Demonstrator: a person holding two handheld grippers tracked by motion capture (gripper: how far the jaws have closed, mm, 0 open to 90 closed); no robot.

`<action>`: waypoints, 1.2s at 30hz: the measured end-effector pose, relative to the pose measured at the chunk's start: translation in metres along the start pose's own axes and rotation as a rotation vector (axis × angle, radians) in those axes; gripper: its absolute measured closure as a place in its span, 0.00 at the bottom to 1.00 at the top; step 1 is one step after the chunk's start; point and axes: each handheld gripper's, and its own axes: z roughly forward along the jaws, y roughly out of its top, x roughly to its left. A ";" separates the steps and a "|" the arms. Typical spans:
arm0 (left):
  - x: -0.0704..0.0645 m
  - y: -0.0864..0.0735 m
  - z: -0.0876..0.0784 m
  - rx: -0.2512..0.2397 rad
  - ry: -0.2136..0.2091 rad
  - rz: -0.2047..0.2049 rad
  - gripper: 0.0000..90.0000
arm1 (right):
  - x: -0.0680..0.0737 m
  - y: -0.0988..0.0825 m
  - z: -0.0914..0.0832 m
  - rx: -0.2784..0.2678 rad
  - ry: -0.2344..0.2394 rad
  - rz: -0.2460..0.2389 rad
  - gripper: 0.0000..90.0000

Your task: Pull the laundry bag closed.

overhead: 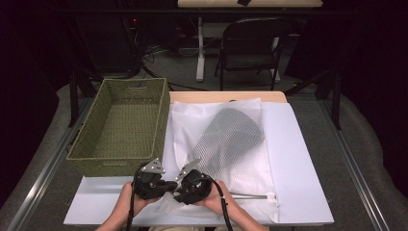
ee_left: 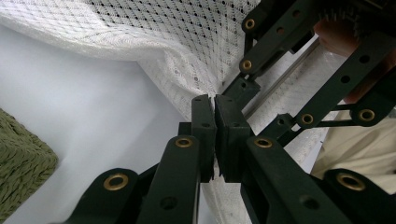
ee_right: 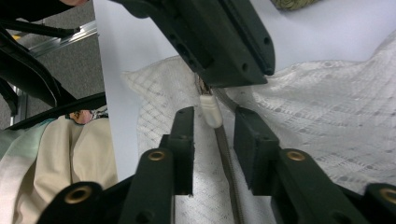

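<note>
The left gripper (ee_left: 215,135) pinches the mesh bag (overhead: 231,144) at lower centre of the tabletop (overhead: 298,159). The right gripper (ee_right: 212,135), not yet clamped, straddles the zipper pull (ee_right: 210,109); closing off-centre could miss the pull and snag mesh.

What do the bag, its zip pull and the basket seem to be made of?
Bag: white synthetic-looking mesh, matte, with a fine pattern of holes. Zip pull: probably smooth off-white plastic, slightly glossy. Basket: olive-green woven cord or fibre, with ropy twisted strands.

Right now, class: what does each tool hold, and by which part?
The left tool is shut on the mesh laundry bag at its near corner. The right tool straddles the white zipper pull without gripping.
</note>
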 end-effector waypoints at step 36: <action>-0.001 0.001 0.000 0.004 0.012 0.027 0.96 | 0.009 0.002 -0.002 -0.018 -0.002 0.012 0.95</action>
